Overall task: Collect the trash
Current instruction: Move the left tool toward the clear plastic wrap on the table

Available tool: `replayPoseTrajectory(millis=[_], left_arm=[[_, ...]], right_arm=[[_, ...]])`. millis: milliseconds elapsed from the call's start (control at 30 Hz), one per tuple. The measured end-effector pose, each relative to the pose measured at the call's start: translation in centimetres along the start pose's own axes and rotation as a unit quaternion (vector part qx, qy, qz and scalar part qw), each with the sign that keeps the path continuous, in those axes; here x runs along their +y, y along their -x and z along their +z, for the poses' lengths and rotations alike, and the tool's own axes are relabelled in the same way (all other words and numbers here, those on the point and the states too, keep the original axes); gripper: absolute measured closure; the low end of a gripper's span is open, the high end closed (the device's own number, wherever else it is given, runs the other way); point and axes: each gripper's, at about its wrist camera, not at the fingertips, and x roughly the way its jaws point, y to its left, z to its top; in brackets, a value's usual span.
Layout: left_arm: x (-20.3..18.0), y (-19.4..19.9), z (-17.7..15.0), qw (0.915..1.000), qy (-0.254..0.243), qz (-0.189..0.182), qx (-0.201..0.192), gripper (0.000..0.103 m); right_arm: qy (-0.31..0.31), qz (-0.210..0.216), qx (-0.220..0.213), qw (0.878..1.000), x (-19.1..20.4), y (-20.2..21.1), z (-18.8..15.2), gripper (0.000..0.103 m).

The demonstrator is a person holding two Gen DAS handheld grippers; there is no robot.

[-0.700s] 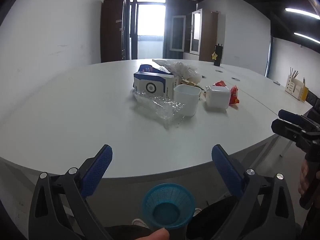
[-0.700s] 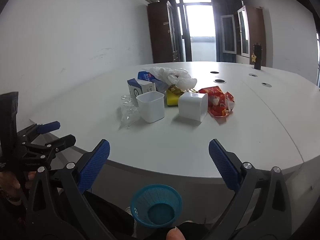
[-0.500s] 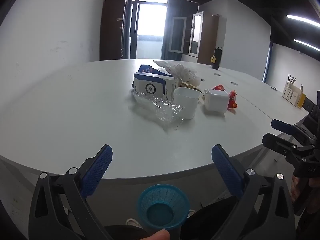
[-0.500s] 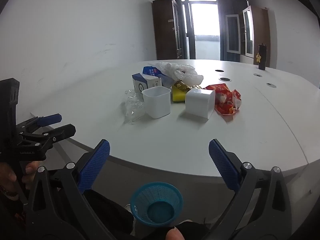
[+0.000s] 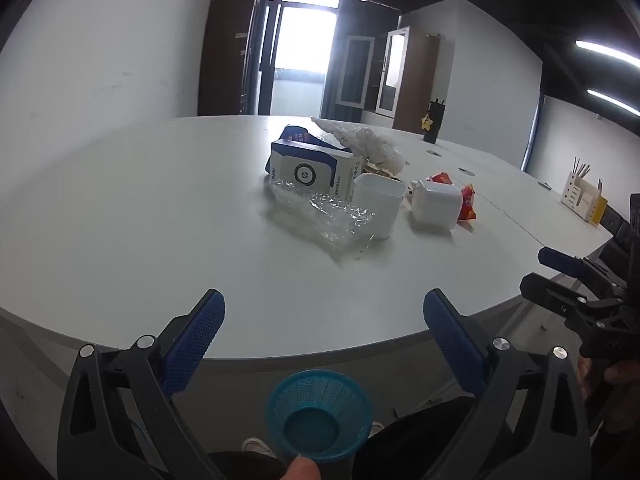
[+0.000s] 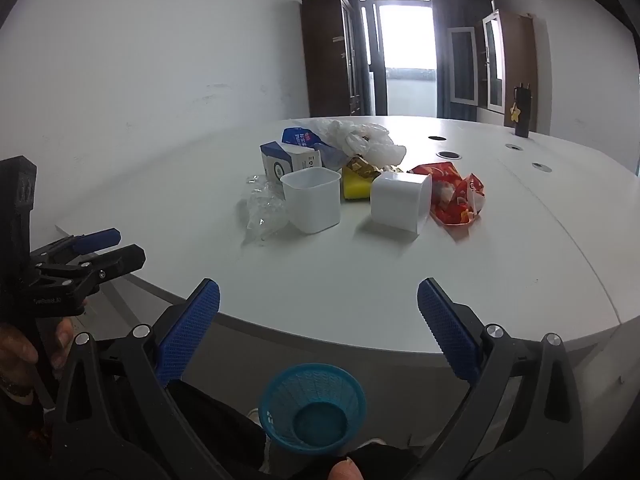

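A heap of trash lies mid-table: a blue and white carton (image 5: 310, 172), crumpled clear plastic (image 5: 332, 220), an upright white cup (image 6: 312, 200), a white cup on its side (image 6: 400, 200), a red snack bag (image 6: 460, 196), a yellow packet (image 6: 354, 184) and a white plastic bag (image 6: 360, 138). My left gripper (image 5: 324, 312) hangs open over the table's near edge, nothing between its fingers. My right gripper (image 6: 319, 300) is open too, short of the heap. A small blue mesh basket (image 5: 319, 420) sits low, below the table edge.
The white table (image 5: 140, 220) is broad and curved, with cable holes (image 6: 450, 155) at the back. A dark bottle (image 6: 522, 114) stands far right, a desk organiser (image 5: 582, 200) beyond it. A hand (image 6: 24, 352) grips the left gripper (image 6: 128, 246).
Both views have shifted a little toward the table and the heap looks slightly nearer. The jaws stay wide and the trash has not moved.
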Motion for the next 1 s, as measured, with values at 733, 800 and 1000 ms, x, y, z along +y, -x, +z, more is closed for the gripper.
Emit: replayPoseTrajectory(millis=[733,800,1000], left_arm=[[0.8,0.2,0.5,0.9996,0.028,0.005,-0.009,0.006],[0.4,0.0,0.4,0.9998,0.019,0.009,-0.005,0.006],[-0.3,-0.5,0.1,0.9999,0.015,-0.004,0.001,0.006]], right_arm=[[-0.029,0.002,0.017,0.999,3.1,-1.8,-0.5,0.008],[-0.030,-0.002,0.021,0.999,2.9,-1.9,-0.6,0.008],[-0.022,-0.006,0.017,1.000,2.7,-1.7,-0.6,0.008]])
